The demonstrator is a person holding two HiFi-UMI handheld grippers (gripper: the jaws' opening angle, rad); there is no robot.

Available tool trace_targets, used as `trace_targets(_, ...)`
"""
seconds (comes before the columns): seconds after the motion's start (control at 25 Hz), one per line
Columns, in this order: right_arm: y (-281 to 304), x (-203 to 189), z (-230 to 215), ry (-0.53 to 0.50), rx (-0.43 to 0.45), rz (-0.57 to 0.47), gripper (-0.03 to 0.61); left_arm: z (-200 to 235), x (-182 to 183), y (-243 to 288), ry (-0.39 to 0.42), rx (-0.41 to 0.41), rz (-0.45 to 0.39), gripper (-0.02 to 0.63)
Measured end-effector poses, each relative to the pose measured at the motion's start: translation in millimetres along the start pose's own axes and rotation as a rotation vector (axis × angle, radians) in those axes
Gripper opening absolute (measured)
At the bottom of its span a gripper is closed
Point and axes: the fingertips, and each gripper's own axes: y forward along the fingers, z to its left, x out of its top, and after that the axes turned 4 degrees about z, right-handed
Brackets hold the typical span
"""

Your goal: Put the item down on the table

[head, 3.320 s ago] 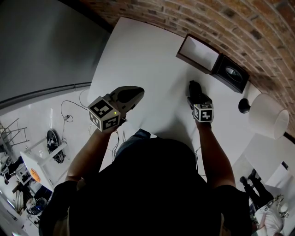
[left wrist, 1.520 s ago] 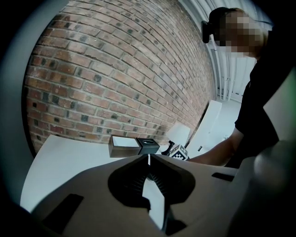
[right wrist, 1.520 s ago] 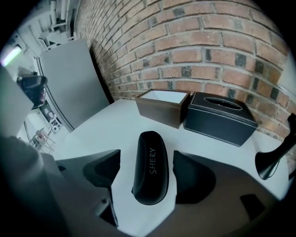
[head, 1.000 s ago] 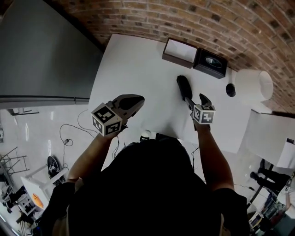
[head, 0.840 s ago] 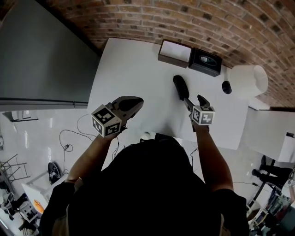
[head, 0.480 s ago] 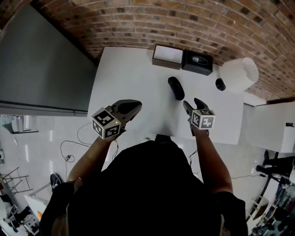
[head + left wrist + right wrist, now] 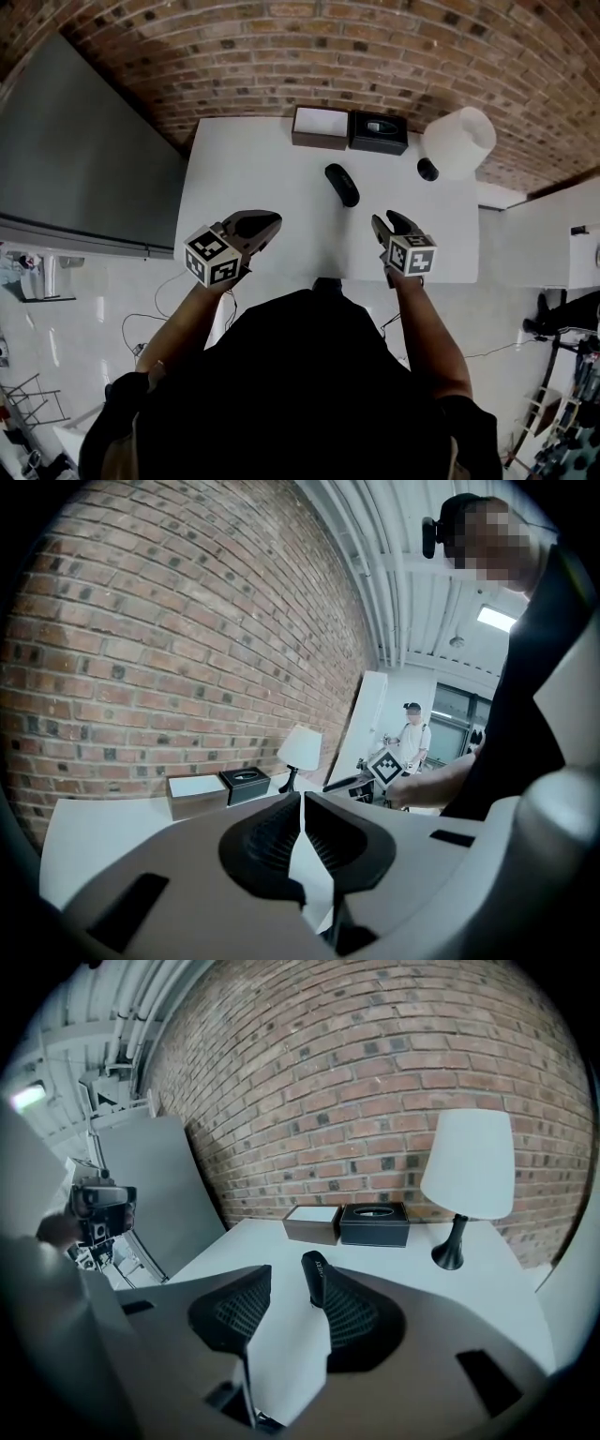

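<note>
The black oblong item [image 7: 341,184] lies on the white table [image 7: 253,169], free of both grippers; the right gripper view shows it [image 7: 312,1277] just beyond the jaws. My right gripper [image 7: 387,220] hovers near the table's front edge, short of the item. Its jaws [image 7: 291,1283] have just been closing and stand partly apart, with nothing between them. My left gripper [image 7: 275,219] hangs over the front left of the table. Its jaws [image 7: 302,801] are shut and hold nothing.
Along the brick wall stand a brown box with a white top [image 7: 320,127], a black tissue box [image 7: 378,132] and a white lamp [image 7: 457,142]. A grey panel [image 7: 75,169] borders the table's left side. A person [image 7: 412,738] stands far back in the room.
The right gripper has let go of the black item, drawn back and upward, and its jaws have narrowed. The item stays lying on the table. The left gripper also pulled back.
</note>
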Motion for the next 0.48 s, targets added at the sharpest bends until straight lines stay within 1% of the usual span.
trace_targets(0.16,-26,2,7,0.013,0.000,-0.035,0.152,-11,3,-2,0.017,-0.015,-0.007,0.031)
trace_targets(0.48,-57,2,6,-0.008,-0.015,-0.083,0.116,-28,6,-8,0.053,-0.021,-0.017,0.031)
